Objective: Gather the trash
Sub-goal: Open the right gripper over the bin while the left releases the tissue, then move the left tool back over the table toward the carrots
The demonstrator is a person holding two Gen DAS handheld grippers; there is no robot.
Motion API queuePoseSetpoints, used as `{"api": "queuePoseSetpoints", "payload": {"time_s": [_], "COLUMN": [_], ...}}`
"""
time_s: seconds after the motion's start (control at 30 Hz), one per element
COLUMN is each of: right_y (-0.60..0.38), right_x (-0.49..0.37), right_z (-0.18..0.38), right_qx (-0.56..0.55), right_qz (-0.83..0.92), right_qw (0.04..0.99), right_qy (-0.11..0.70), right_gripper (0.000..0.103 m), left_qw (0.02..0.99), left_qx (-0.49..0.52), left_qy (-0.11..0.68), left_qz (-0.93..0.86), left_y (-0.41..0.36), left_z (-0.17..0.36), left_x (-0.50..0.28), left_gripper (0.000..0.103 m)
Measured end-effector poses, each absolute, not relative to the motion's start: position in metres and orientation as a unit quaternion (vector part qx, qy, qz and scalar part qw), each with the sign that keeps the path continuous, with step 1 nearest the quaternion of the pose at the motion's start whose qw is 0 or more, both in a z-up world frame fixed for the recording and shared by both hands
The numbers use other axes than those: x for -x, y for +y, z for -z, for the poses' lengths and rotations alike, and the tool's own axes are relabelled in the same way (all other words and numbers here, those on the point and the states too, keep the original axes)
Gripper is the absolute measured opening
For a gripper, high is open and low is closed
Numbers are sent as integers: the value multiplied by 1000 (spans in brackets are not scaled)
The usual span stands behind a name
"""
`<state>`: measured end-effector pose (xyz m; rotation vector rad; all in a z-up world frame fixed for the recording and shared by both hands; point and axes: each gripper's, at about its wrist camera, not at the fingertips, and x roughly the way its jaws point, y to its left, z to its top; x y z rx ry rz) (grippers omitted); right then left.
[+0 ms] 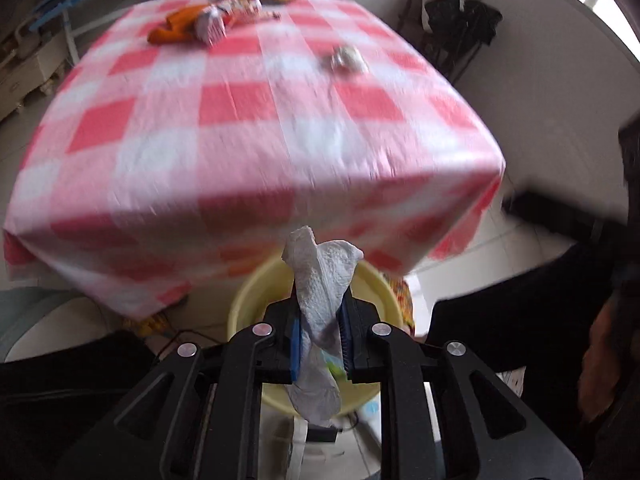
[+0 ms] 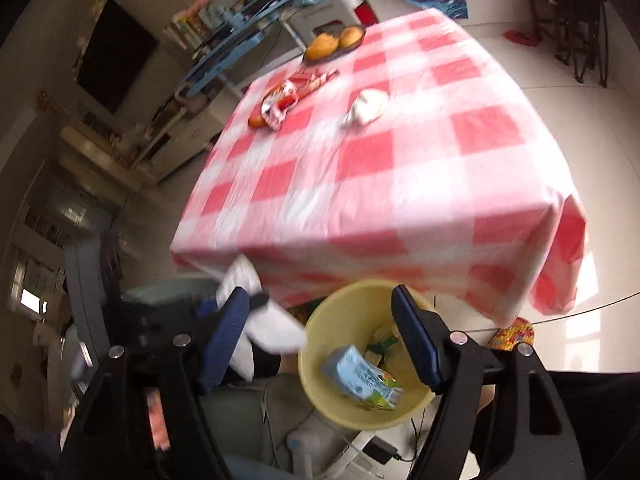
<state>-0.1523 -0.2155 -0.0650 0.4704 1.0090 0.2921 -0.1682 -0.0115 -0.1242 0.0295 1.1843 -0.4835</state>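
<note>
Left wrist view: the picture is motion-blurred past the fingers, so items on the table (image 1: pixel 256 128) are hard to make out. The left gripper (image 1: pixel 319 332) is clamped on one crumpled white paper towel (image 1: pixel 320 300), which stands up above the blue pads and hangs below them, directly over the yellow bin (image 1: pixel 248 300); the bin is largely hidden behind the gripper and the towel, and only parts of its rim and wall show below the near edge of the red-and-white checked tablecloth. One blurred white wad (image 1: pixel 347 58) lies toward the far right of the table; a red-and-white wrapper (image 1: pixel 224 20) and orange pieces lie near the far edge, count uncertain. Right wrist view: the right gripper (image 2: pixel 320 324) stands wide apart with nothing between its pads, over the yellow bin, whose rim sits just below the table's near edge. One light blue carton (image 2: pixel 366 378) lies inside the bin with other scraps too small to name. The left gripper and its towel (image 2: pixel 276 328) show blurred at the bin's left rim. On the table: one white wad (image 2: pixel 368 106), one red-and-white wrapper (image 2: pixel 280 104), and a dark plate (image 2: pixel 308 57) at the far edge with two orange-yellow pieces.
</note>
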Motion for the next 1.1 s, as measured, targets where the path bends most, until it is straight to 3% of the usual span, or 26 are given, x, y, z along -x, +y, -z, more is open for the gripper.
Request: {"api": "queuePoseSetpoints", "payload": {"time_s": [0.07, 0.13, 0.2, 0.23, 0.43, 0.63, 0.7, 0.8, 1.1], "right_y": [-218, -212, -202, -200, -176, -172, -169, -162, -162], "right_x": [133, 106, 75, 58, -24, -79, -89, -95, -100], "right_z": [53, 44, 43, 48, 89, 108, 110, 115, 116], "right_qx": [-208, -169, -129, -116, -55, -36, -28, 15, 8], "right_qz": [-130, -123, -123, -123, -90, -58, -50, -29, -22], "right_qw": [853, 867, 875, 875, 863, 867, 871, 878, 878], "right_qy": [461, 452, 450, 454, 494, 494, 489, 478, 478], "right_gripper": [81, 84, 88, 88, 88, 96, 96, 97, 97], "left_qw": [804, 820, 841, 849, 864, 881, 886, 884, 874], "left_qx": [-48, -55, -47, -43, 15, 40, 32, 25, 50], "left_qy": [550, 530, 504, 496, 485, 454, 445, 449, 471], "left_qz": [222, 212, 190, 178, 136, 126, 126, 127, 108], "left_y": [-19, -19, -12, -8, 21, 29, 26, 24, 35], "left_z": [126, 117, 108, 104, 91, 74, 71, 73, 82], "left_x": [178, 181, 182, 180, 160, 154, 153, 150, 144], "left_gripper": [18, 28, 48, 50, 52, 64, 70, 71, 74]}}
